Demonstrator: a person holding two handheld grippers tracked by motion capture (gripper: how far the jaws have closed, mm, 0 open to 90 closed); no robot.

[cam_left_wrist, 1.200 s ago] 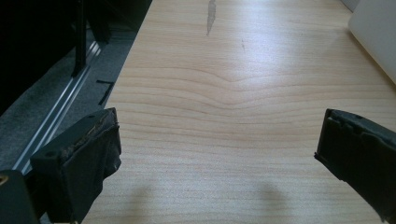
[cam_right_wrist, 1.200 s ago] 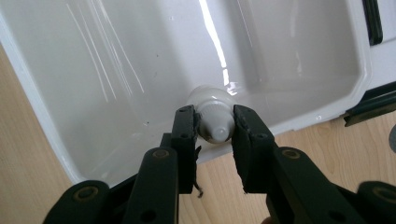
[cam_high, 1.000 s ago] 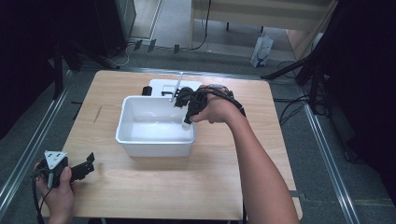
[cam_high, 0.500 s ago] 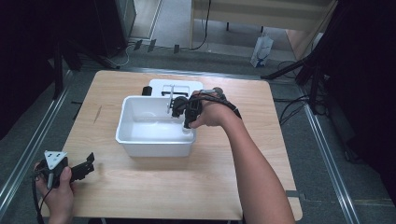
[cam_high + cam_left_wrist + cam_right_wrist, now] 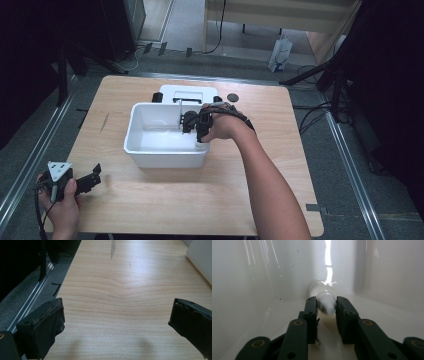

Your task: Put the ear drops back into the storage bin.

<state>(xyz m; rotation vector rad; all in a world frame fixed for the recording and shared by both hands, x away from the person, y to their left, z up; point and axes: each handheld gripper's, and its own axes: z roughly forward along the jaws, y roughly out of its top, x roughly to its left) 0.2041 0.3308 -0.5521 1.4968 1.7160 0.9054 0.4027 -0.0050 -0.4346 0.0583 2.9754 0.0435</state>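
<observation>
A: Logging edges first. What is bounding the work area?

B: The wooden counter [image 5: 150,200] is running rectangular with pale, smooth grain. A white plastic tub [image 5: 165,156] is sitting near its middle, and bare wood is lying open on the left, the right and the near side of it. A white flat lid-like piece [image 5: 187,92] is lying just beyond the tub's far wall, and a small dark round disc [image 5: 233,97] is resting to the right of that piece, apart from it.

A: Left gripper?

B: The left gripper [image 5: 86,179] is hovering at the near left corner of the counter, close to the edge. In the left gripper view [image 5: 117,322] its fingers are standing wide apart with nothing between them, only wood grain below. The tub's wall is showing at the far right of that view.

A: And the right one?

B: The right gripper [image 5: 192,122] is reaching down into the tub at its right end, close to the right wall. In the right gripper view [image 5: 326,308] its fingers are closing on a small white bottle [image 5: 323,293], pinching its near end from both sides. The bottle is lying on the tub floor, its far end pointing into the corner where two glossy walls meet.

A: Surfaces?

B: The tub's inside is looking smooth and shiny, with bright streaks of reflected light. The bottle is rounded; its near tip is blurred.
</observation>
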